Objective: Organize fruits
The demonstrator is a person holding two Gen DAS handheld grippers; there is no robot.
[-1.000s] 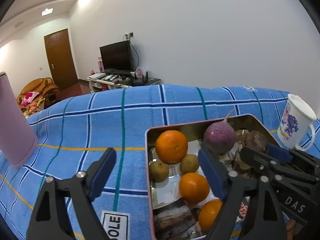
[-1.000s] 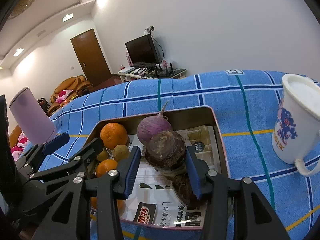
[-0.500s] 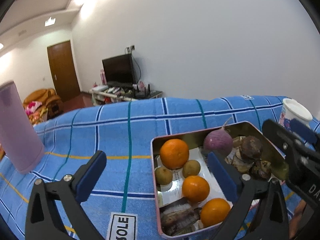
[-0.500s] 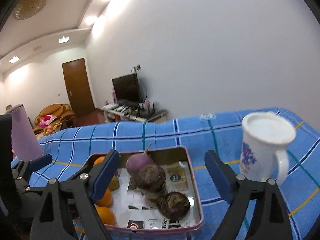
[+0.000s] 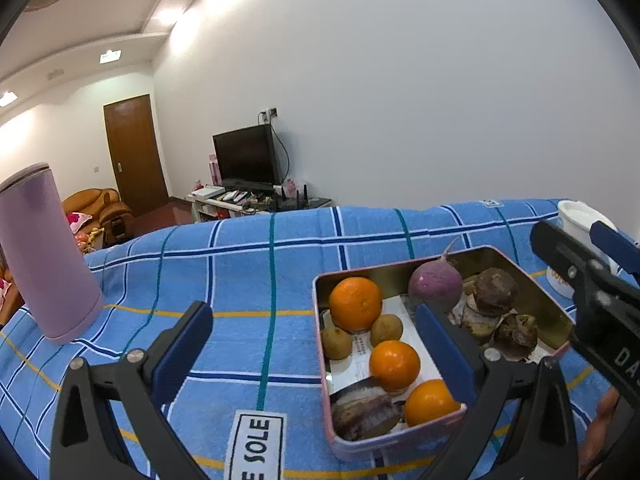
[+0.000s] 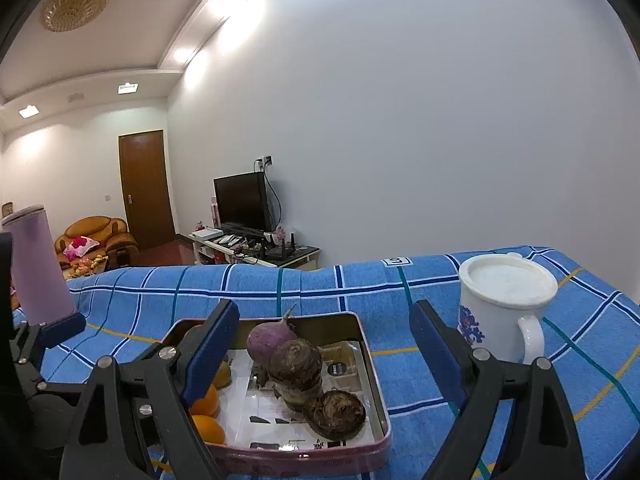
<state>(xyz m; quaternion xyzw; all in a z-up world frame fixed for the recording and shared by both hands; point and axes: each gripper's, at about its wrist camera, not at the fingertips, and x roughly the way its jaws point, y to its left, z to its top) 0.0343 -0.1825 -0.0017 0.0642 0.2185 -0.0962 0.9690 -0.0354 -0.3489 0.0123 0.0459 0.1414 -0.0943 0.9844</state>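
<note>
A pink metal tin (image 5: 532, 280) (image 6: 374, 364) sits on the blue checked cloth. It holds three oranges (image 5: 355, 303), two small brown fruits (image 5: 386, 329), a purple turnip (image 5: 435, 287) (image 6: 269, 339) and brown taro roots (image 5: 494, 292) (image 6: 295, 364). My left gripper (image 5: 316, 356) is open and empty, raised in front of the tin's left side. My right gripper (image 6: 325, 354) is open and empty, raised above the near side of the tin. It also shows at the right edge of the left wrist view (image 5: 592, 280).
A white mug (image 6: 502, 304) with a blue print stands right of the tin. A tall pink tumbler (image 5: 42, 252) stands at the far left of the cloth. A television (image 5: 246, 156), door and sofa are in the room behind.
My right gripper opened off the taro roots and drew up and back from the tin. My left gripper also pulled back and up, its jaws still open.
</note>
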